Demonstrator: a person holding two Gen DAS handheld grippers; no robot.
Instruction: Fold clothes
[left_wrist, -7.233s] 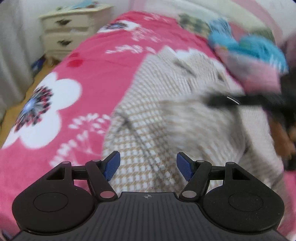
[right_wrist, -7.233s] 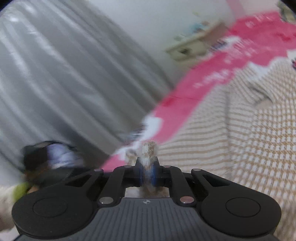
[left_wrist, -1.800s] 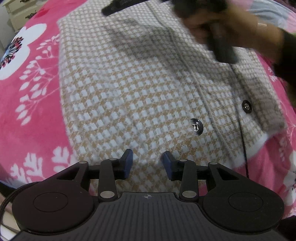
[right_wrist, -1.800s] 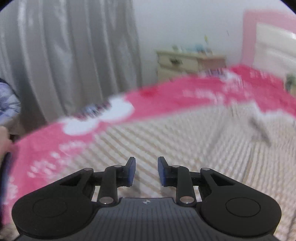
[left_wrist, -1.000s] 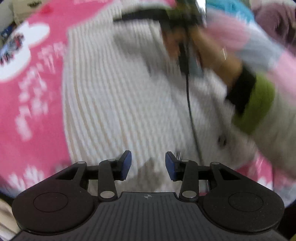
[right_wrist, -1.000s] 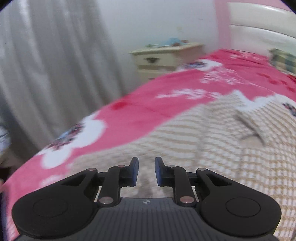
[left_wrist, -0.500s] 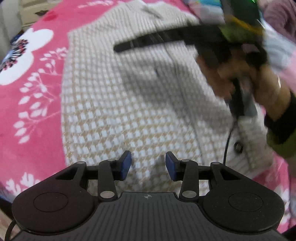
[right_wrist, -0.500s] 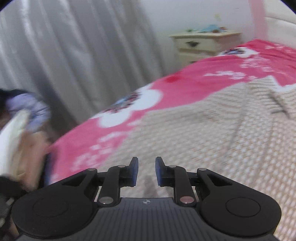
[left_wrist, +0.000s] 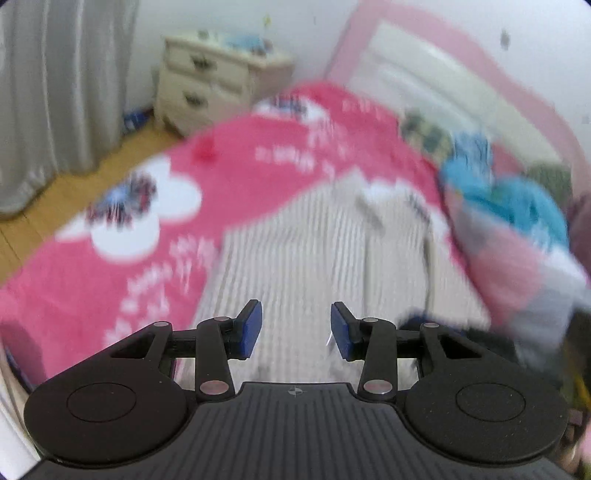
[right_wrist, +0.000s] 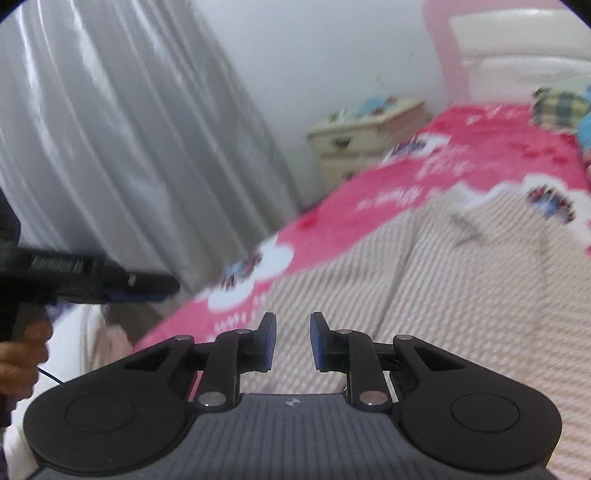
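At the near edge of the bed (left_wrist: 92, 295), both my grippers sit above the cloth w/ nothing in them: left gripper (left_wrist: 295, 328) has its jaws part open, a clear gap betw the blue pads, no fabric in it; right gripper (right_wrist: 291, 341) is narrower, pads close but apart, also empty. Just beyond the fingertips lies the beige-and-white check garment (left_wrist: 314, 258), spread flat on the pink flowered bedcover, running from the near edge toward the middle of the bed; a seam or placket runs along its length. What's changed: a sec ago the left cam looked steeply down onto the weave w/ the buttons near, now it looks out over the whole bed, so I read both hands as lifted off and pulled back, jaw widths same as before. In the right view the other gripper shows at the left edge, held in a hand (right_wrist: 22, 354). I'd judge one fold is laid and I'm resetting for the next grab. Further on, toward the bed's far right corner, a heap of blue and pink clothes (left_wrist: 517, 229) waits; past the far left corner, a cream nightstand (left_wrist: 210, 77), grey curtain (right_wrist: 110, 129), headboard. Views are motion-blurred, so fine detail is unclear.
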